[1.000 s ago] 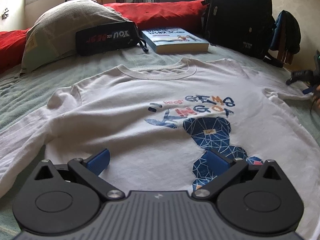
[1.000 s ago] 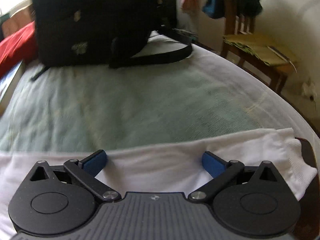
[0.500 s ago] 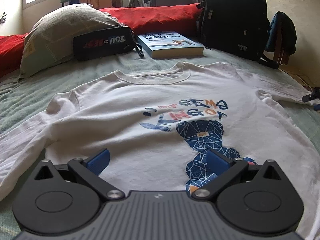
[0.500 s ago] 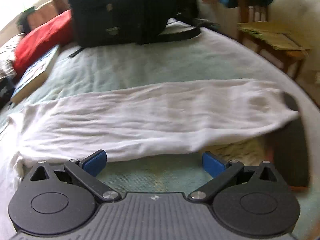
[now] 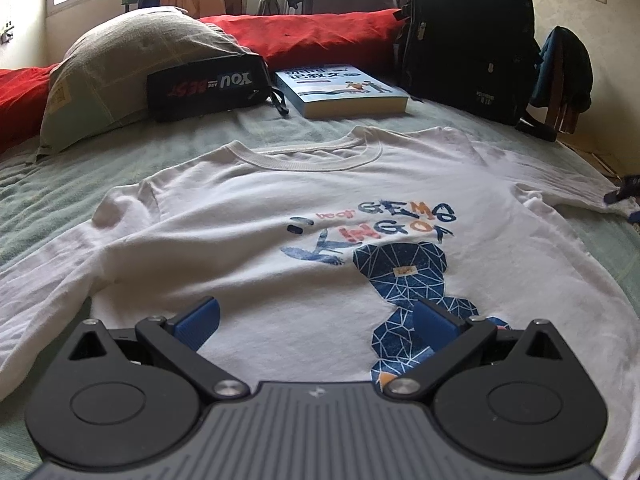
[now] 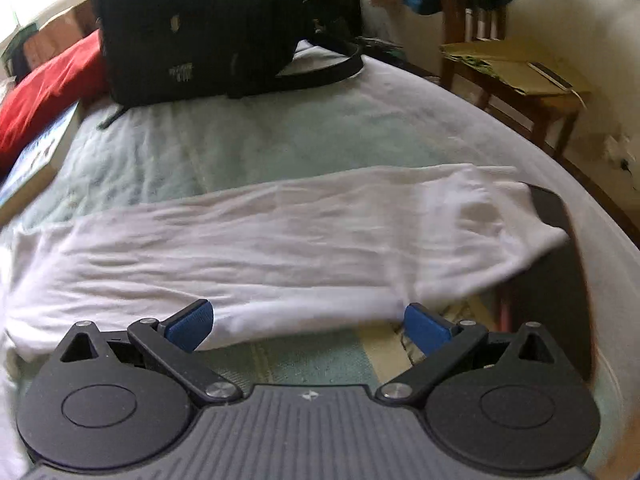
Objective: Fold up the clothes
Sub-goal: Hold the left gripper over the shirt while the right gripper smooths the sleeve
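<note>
Along your bed's (image 5: 280,128) far edge sit a pillow (image 5: 120,68), pouch (image 5: 204,88), book (image 5: 340,92) and backpack (image 5: 468,32). The shirt (image 5: 280,216) lies flat mid-bed. Your left gripper (image 5: 316,316) and right gripper (image 6: 308,320) are spread wide, holding nothing; the sleeve (image 6: 280,232) reaches the bed's right edge.

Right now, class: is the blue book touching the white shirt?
Apart. The left wrist view shows a strip of green bedspread between the blue book and the white shirt's collar.
</note>
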A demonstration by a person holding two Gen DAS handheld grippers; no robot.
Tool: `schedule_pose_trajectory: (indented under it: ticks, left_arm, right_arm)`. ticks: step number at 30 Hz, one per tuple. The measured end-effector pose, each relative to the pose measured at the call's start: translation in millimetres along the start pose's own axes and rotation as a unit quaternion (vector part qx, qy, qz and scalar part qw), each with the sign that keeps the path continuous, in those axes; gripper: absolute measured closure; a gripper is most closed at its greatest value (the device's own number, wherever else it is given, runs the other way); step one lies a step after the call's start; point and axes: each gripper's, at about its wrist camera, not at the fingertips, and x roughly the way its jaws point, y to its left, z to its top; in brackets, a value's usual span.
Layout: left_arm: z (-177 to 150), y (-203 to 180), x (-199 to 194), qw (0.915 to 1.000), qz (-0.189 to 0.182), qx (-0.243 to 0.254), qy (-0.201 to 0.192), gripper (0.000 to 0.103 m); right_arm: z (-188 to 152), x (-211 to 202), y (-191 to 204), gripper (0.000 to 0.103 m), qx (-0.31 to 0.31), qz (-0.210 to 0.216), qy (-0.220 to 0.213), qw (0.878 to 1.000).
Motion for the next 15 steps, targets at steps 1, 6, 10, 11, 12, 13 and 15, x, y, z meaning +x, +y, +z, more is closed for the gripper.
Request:
schedule_pose_trajectory:
  ticks: [1,6,10,11,12,13,15]
  left_arm:
    - [0.0,-0.4,-0.3,1.0000,0.001,0.001,0.000,0.001]
    - [-0.3,-1.8,-1.3,1.0000,0.001,0.002,-0.002,0.001]
    - [0.0,-0.2,-1.2,1.0000,0.002,0.001,-0.001,0.001]
    - [0.1,0.5,-1.6,1.0000,0.000,-0.001,-0.002,0.001]
    - [0.2,1.3,-1.8,1.0000,-0.001,-0.002,-0.003,0.001]
    - [0.2,2.0,-1.7,1.0000,-0.001,-0.004,-0.003,0.001]
    - [-0.2,2.6,-0.4,1.0000,-0.001,-0.005,-0.001,0.001]
  right_arm:
    - [1.8,-6.4,6.5,0.000,-0.009,0.003,-0.009,1.000]
    - [12.4,-12.6,77.3,0.000,-0.056,0.059,-0.005,0.997]
    - [17.4,5.7,151.0,0.000,-0.095,0.104,0.035,0.989]
    - [17.4,12.3,169.6,0.000,-0.107,0.110,0.042,0.987]
    - [17.4,19.1,187.0,0.000,-0.119,0.111,0.048,0.985]
    - [16.6,25.9,202.6,0.000,-0.132,0.110,0.053,0.984]
    - [17.3,43.8,226.5,0.000,-0.149,0.098,0.059,0.982]
